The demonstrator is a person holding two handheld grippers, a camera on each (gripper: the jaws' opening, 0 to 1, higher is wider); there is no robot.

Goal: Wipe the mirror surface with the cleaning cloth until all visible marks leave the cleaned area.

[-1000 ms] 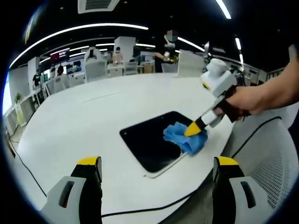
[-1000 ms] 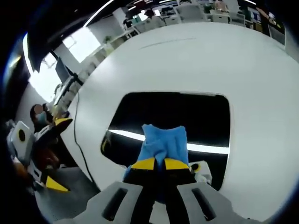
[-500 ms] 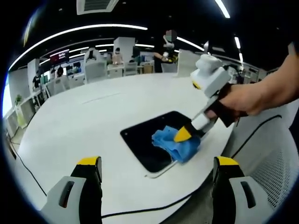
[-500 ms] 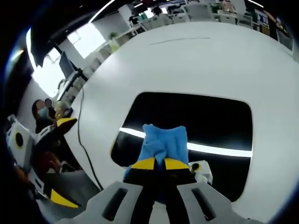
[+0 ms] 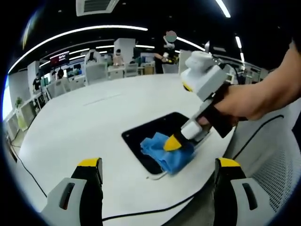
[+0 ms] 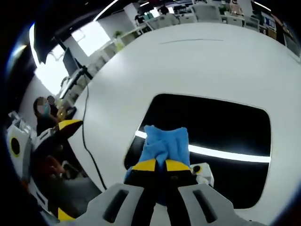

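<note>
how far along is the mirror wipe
Under way. The right gripper is shut on the blue cloth, pressing it on the mirror near one corner. The left gripper hangs open. No marks are visible on the dark glass, so what's left is unclear.

You've got a big round white table point(image 5: 80, 127) under the work, w/ a thin black cable point(image 5: 141, 212) trailing along its near edge and a white mesh-back office chair point(image 5: 275, 165) just beside it. Further back there's a row of white desks and chairs point(image 5: 101, 70) w/ people around them, long white ceiling light strips point(image 5: 80, 30) and a ceiling air vent point(image 5: 96, 5) overhead. You'll also see bright windows point(image 6: 89, 40) far off and a seated person point(image 6: 44, 120) beside the table edge.
</note>
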